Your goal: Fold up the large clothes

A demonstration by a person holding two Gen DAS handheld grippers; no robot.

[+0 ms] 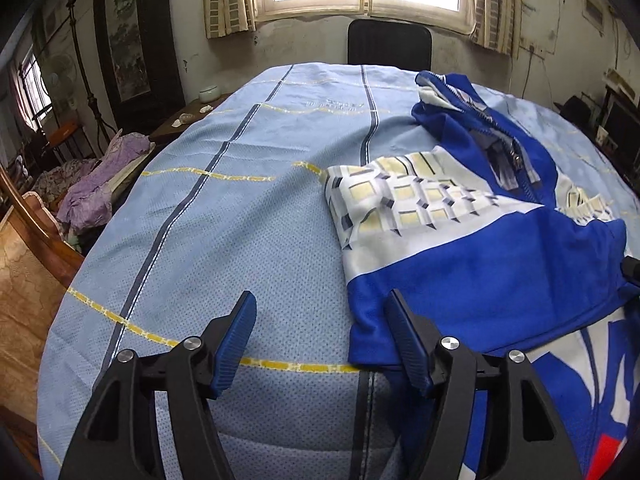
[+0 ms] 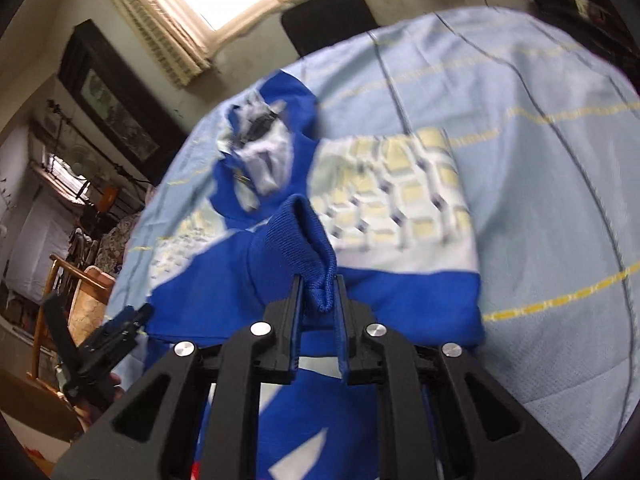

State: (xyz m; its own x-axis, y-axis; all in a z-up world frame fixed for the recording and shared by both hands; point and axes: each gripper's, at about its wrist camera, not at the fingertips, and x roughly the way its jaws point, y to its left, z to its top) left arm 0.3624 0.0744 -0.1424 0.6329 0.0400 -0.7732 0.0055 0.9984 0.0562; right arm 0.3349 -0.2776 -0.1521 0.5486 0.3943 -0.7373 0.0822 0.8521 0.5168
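Black gripper arms with blue pads fill the lower edge of both wrist views. In the left wrist view, the left gripper stands with its jaws wide apart above the sheet-covered counter, and nothing lies between the pads; its right finger overlaps the near left corner of the jacket, though contact cannot be confirmed.

In the right wrist view, the right gripper is clamped on the ribbed cuff of the jacket, with a bunched fold of blue knit pressed between the pads. This view is motion-blurred.

Position of the jacket: it lies on the counter, right of the counter's dark centre stripe, with its zipper partly undone and its collar toward the far edge. A white panel with a yellow block pattern crosses its chest. A black chair back stands beyond the counter's far edge.
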